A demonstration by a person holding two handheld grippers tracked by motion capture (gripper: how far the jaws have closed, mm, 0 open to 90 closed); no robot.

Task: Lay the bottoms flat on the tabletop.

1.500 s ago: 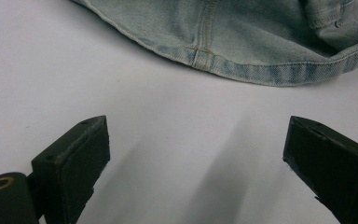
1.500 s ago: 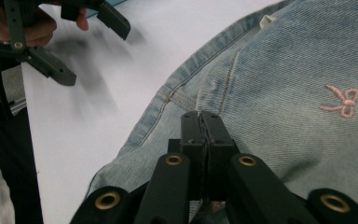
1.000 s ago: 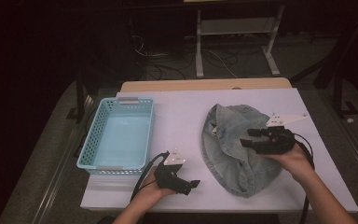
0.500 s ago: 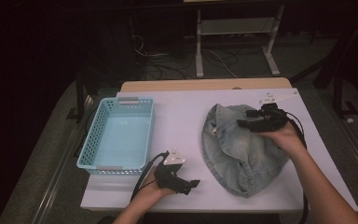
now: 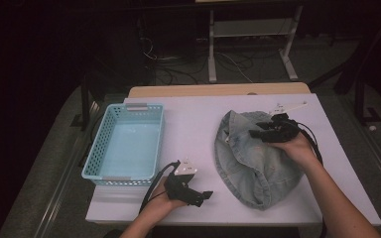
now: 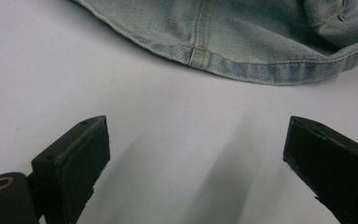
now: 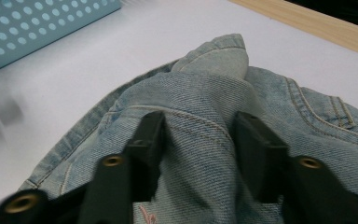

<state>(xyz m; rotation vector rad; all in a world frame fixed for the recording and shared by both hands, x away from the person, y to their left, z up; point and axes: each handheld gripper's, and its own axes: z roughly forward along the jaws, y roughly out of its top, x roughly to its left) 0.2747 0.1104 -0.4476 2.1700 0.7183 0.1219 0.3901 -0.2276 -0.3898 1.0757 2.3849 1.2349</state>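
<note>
Right claw [image 7: 198,140] closing, seemingly pinching a denim garment [image 7: 205,93] fold

Both forearms bare, no sleeves in sight. The left gripper [image 5: 193,194] is black, a grey three-cornered plate on top and a black cable looping off behind it. The right gripper [image 5: 262,134] is black too, its cable curving back along the arm. Up close, the fingers [image 7: 144,140] are matte black blocks, each with a brass-ringed hole at its base.

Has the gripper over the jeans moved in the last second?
Yes. The right gripper has slid up the denim garment toward the table's wooden far edge, its jaws closing around a denim fold.
</note>
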